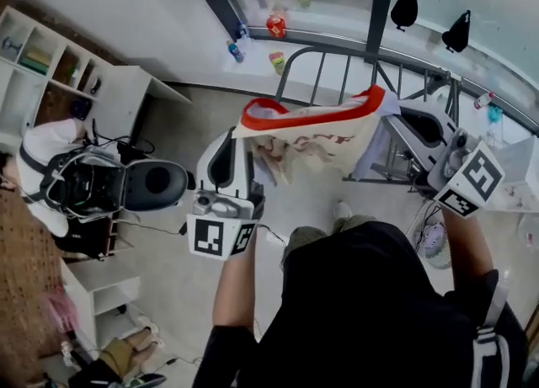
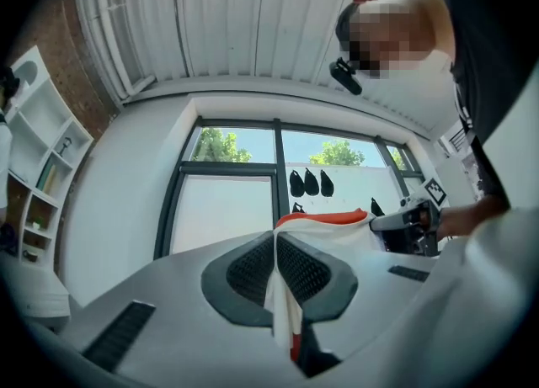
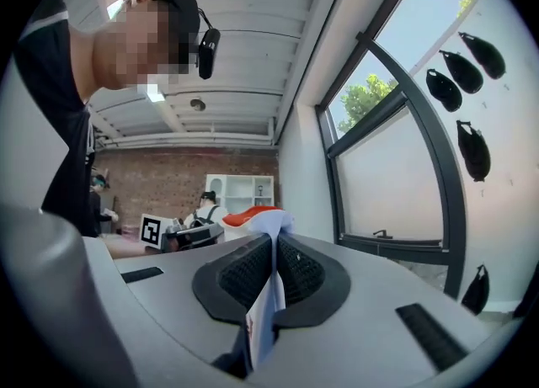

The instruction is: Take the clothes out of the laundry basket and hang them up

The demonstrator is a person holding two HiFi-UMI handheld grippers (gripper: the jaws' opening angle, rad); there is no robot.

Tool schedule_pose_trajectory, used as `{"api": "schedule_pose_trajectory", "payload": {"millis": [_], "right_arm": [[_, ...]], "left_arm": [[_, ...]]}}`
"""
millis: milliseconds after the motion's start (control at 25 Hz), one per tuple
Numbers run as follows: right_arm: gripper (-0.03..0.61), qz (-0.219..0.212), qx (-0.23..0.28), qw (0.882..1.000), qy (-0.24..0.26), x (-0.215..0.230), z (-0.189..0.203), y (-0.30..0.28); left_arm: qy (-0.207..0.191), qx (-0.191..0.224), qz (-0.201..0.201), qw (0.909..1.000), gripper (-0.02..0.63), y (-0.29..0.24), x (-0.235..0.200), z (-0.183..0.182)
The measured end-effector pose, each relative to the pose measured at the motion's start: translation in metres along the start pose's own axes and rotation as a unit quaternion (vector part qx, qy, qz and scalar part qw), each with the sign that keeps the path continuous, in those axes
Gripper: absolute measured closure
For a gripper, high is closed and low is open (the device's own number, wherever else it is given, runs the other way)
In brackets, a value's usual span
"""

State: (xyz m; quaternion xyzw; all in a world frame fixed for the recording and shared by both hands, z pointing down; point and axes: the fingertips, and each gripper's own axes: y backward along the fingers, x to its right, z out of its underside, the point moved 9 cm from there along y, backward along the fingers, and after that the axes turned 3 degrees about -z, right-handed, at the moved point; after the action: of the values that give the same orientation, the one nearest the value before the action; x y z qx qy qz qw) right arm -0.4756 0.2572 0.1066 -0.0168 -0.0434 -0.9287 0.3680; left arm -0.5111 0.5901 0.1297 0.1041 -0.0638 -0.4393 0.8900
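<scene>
The left gripper [image 2: 276,252] and right gripper [image 3: 275,260] each have their fingers clamped on an upper corner of the white, red-trimmed garment [image 1: 307,130], holding it spread in the air before the metal rack [image 1: 337,71].

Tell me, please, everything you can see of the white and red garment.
The garment is thin white cloth with a red band along its top edge and a faded reddish print. It hangs stretched in the air, its lower part drooping in folds. The left tongs and right tongs each pinch one end of its top edge.
</scene>
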Motion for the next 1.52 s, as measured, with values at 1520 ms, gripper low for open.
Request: {"api": "schedule_pose_trajectory", "payload": {"millis": [1520], "right_arm": [[0.568, 0.295, -0.236, 0.906, -0.193, 0.304, 0.235, -0.078]], "left_arm": [[-0.113, -0.328, 0.24, 0.9067, 0.601, -0.346, -0.059, 0.342]]}}
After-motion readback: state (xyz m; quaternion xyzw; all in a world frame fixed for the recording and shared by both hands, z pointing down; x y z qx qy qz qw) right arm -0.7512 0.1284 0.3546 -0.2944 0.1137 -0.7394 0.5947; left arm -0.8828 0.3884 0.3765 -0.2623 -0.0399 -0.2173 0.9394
